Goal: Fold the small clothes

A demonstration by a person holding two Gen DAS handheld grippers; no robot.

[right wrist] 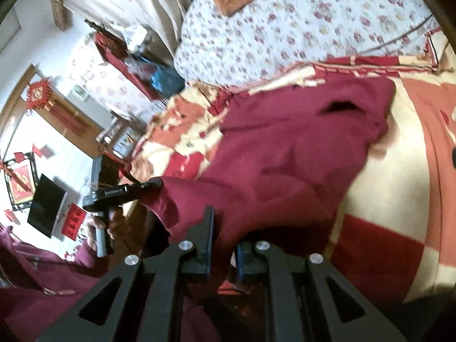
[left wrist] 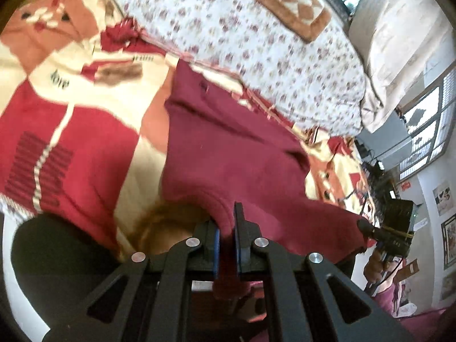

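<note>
A dark red garment (left wrist: 228, 148) lies partly spread on a red, cream and orange patterned blanket (left wrist: 85, 131); it also shows in the right wrist view (right wrist: 285, 148). My left gripper (left wrist: 227, 228) is shut on a near edge of the garment, cloth pinched between its blue pads. My right gripper (right wrist: 225, 228) is shut on another near edge, cloth running between its jaws. Each gripper shows in the other's view, the right one (left wrist: 367, 229) and the left one (right wrist: 148, 185), both gripping the lifted hem. The hem hangs raised between them.
A white floral quilt (left wrist: 242, 28) with a brown checked cushion (left wrist: 282, 2) lies behind the garment. A dark screen (right wrist: 45, 208) and red wall decorations (right wrist: 37, 94) stand beyond the bed edge. A window (left wrist: 427, 131) is at the right.
</note>
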